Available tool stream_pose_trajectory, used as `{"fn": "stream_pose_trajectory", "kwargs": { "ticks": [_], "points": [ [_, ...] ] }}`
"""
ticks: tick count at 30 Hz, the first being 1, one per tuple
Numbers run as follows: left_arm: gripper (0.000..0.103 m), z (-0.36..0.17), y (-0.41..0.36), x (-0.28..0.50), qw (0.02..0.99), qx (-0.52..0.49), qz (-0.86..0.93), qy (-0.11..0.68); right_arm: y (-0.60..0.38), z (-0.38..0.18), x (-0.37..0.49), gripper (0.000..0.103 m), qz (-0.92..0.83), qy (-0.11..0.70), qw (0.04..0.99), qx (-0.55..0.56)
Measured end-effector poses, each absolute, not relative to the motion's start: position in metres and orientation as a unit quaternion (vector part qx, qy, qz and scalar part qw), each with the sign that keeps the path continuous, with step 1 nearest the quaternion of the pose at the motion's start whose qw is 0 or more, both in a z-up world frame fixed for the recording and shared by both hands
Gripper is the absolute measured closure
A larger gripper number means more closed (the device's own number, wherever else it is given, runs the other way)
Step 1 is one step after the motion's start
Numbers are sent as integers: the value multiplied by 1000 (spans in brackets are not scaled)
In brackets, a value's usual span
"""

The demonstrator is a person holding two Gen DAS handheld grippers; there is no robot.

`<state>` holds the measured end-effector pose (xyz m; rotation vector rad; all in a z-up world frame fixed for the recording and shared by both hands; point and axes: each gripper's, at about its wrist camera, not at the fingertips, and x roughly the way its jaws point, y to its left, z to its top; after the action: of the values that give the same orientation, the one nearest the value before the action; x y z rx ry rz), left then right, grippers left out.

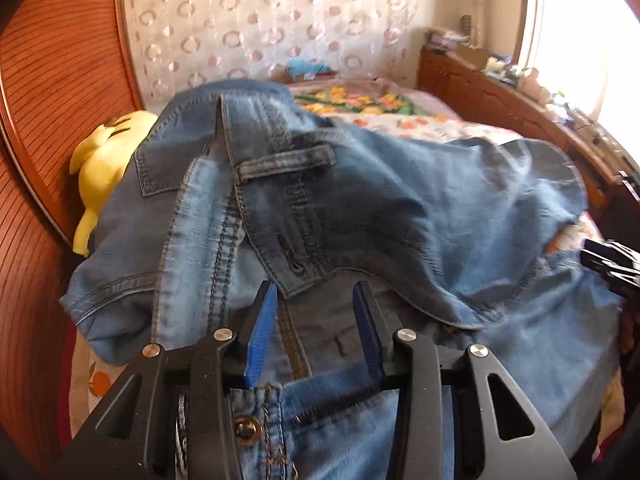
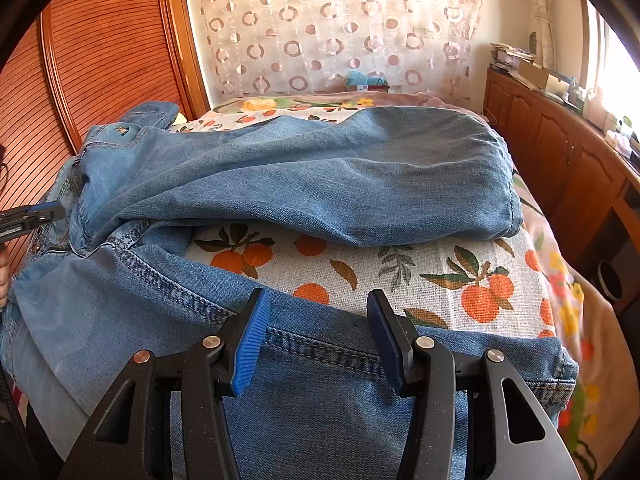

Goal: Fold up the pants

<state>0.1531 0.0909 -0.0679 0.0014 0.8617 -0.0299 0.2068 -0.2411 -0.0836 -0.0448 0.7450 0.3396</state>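
Blue jeans point(image 1: 400, 208) lie spread on the bed. In the left wrist view my left gripper point(image 1: 314, 286) hovers over the waistband, jaws apart, just short of the buttonhole flap point(image 1: 294, 266); the metal button point(image 1: 246, 430) sits below its fingers. No pad presses on the denim. In the right wrist view the far leg point(image 2: 320, 176) lies folded across the bed. My right gripper point(image 2: 317, 294) stands open over the near leg point(image 2: 320, 400), whose stitched seam runs between the fingers. Each gripper shows at the edge of the other's view: the right gripper point(image 1: 612, 268) and the left gripper point(image 2: 36, 214).
The bed carries an orange-print cover point(image 2: 440, 272). A slatted wooden wardrobe point(image 1: 48, 80) stands to the left, with a yellow plush toy point(image 1: 100, 160) beside the jeans. A low wooden cabinet point(image 2: 560, 152) with clutter on top runs along the right, under a bright window.
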Motion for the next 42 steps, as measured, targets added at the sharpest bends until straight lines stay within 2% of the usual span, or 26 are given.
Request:
{"fn": "stream_pose_trajectory", "kwargs": {
  "ticks": [5, 11, 13, 15, 18, 31, 35, 42],
  "points": [
    [60, -86, 94, 171, 894, -13, -1, 448, -243, -83, 206, 51, 165, 359, 919, -17],
    [56, -87, 95, 171, 898, -29, -2, 439, -245, -84, 204, 51, 165, 356, 920, -15],
    [66, -86, 97, 171, 900, -33, -2, 435, -245, -84, 203, 51, 164, 356, 920, -14],
    [84, -83, 102, 169, 903, -40, -2, 427, -245, -84, 203, 51, 164, 356, 920, -13],
    [96, -80, 102, 167, 908, -46, -12, 417, -245, -84, 203, 51, 164, 356, 920, -14],
    [99, 9, 115, 86, 942, -39, -50, 331, -246, -85, 204, 51, 162, 358, 919, -15],
    [99, 9, 133, 76, 942, -41, -35, 331, -246, -85, 204, 51, 162, 358, 919, -15],
    [98, -40, 140, 86, 921, -44, -17, 386, -245, -86, 204, 51, 161, 360, 919, -16]
  ]
}}
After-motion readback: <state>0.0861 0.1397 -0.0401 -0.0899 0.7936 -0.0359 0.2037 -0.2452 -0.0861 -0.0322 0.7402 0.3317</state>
